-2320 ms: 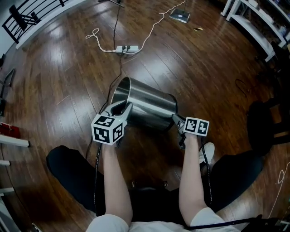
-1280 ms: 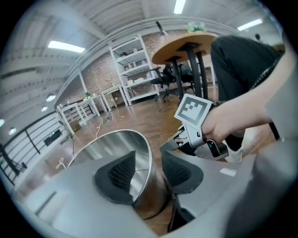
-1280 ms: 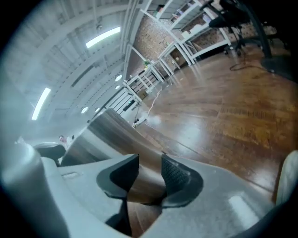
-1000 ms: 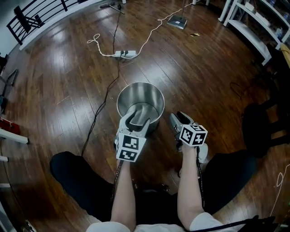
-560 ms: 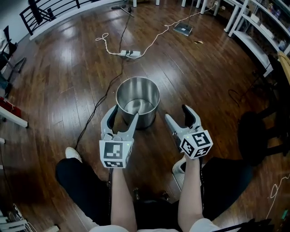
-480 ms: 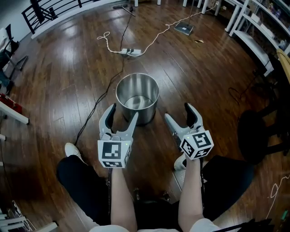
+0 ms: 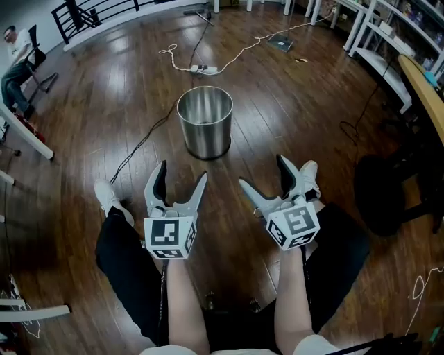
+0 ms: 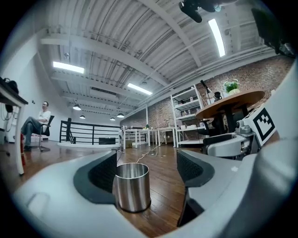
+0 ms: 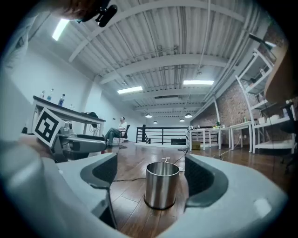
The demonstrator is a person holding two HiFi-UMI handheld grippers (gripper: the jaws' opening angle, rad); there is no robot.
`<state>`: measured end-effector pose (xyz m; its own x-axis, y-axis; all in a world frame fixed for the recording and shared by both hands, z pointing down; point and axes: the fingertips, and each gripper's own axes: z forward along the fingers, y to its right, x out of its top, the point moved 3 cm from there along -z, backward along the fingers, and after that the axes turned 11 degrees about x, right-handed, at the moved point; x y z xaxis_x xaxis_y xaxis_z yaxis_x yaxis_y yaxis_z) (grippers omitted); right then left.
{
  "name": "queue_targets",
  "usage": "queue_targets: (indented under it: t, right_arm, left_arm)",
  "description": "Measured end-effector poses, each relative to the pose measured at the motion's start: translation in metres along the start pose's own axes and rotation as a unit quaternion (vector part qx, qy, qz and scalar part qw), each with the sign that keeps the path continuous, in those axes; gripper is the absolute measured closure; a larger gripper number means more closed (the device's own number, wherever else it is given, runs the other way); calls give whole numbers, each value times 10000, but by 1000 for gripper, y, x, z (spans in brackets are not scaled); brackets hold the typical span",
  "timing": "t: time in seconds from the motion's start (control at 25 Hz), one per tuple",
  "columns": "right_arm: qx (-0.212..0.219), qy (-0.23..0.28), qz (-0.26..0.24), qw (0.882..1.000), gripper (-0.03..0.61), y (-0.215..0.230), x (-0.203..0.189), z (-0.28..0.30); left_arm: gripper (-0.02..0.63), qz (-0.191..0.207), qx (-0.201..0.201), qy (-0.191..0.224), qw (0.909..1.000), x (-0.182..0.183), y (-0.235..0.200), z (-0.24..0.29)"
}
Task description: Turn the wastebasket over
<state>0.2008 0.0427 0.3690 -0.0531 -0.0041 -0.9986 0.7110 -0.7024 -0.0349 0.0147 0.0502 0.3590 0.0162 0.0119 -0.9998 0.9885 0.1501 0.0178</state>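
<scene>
Wood floor (image 7: 312, 104) looks glossy, wastebasket (image 7: 205, 121) stands well ahead of my left gripper (image 7: 182, 173) and right gripper (image 7: 263, 173), both opening empty, so a sloppy nudge could topple it.

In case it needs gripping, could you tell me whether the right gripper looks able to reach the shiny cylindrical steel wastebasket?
Probably yes: the right gripper, empty jaws opening, faces the upright steel wastebasket across wooden floor; nothing stands between.

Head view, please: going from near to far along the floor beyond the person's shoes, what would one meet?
Upright steel wastebasket → white power strip with its cable → black railing at the far edge.
</scene>
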Motion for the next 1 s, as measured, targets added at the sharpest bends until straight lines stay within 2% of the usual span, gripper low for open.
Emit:
queue_targets:
  t: [0.2, 0.36, 0.6, 1.0]
  right_arm:
    - [-138, 277, -192, 9993, 149, -49, 14, -64]
    - [-16, -26, -660, 9978, 149, -87, 13, -106]
    - [-133, -4, -503, 9986, 152, -113, 12, -163]
    - [-399, 332, -499, 9974, 153, -144, 46, -198]
  left_arm:
    - [193, 33, 137, 116, 9998, 10, 23, -80]
    - [193, -12, 303, 212, 9993, 18, 34, -133]
    - [198, -69, 454, 373, 9982, 29, 52, -201]
    - [219, 67, 744, 310, 9967, 43, 64, -257]
